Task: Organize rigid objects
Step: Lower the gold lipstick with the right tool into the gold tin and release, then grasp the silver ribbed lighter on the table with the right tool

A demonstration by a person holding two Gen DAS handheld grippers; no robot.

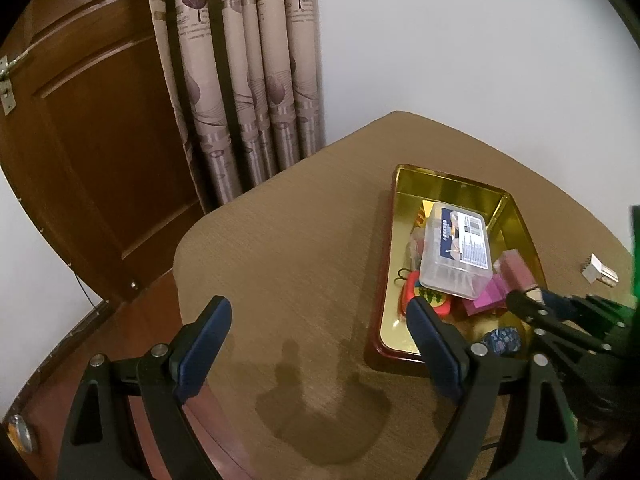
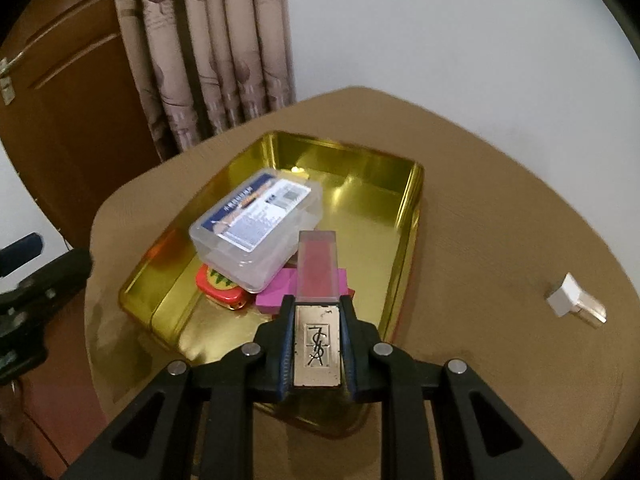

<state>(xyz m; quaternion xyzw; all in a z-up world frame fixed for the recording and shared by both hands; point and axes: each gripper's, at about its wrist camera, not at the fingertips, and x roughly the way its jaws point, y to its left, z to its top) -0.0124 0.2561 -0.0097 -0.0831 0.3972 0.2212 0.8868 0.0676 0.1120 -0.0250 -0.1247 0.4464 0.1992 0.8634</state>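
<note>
A gold tin tray (image 2: 408,208) (image 1: 396,208) sits on the brown table. In it lie a clear plastic box (image 2: 256,228) (image 1: 456,256), a red and yellow item (image 2: 220,286) (image 1: 430,300) and a magenta block (image 2: 280,290) (image 1: 486,298). My right gripper (image 2: 318,304) is shut on a pink lip gloss tube (image 2: 318,268) with a gold cap, held over the tray's near part; it shows in the left wrist view (image 1: 518,272). My left gripper (image 1: 320,320) is open and empty, above the table left of the tray.
A small white and silver adapter (image 2: 576,298) (image 1: 600,274) lies on the table right of the tray. A dark patterned item (image 1: 502,340) lies in the tray's near corner. A curtain (image 1: 240,80) and wooden door (image 1: 80,140) stand behind the table.
</note>
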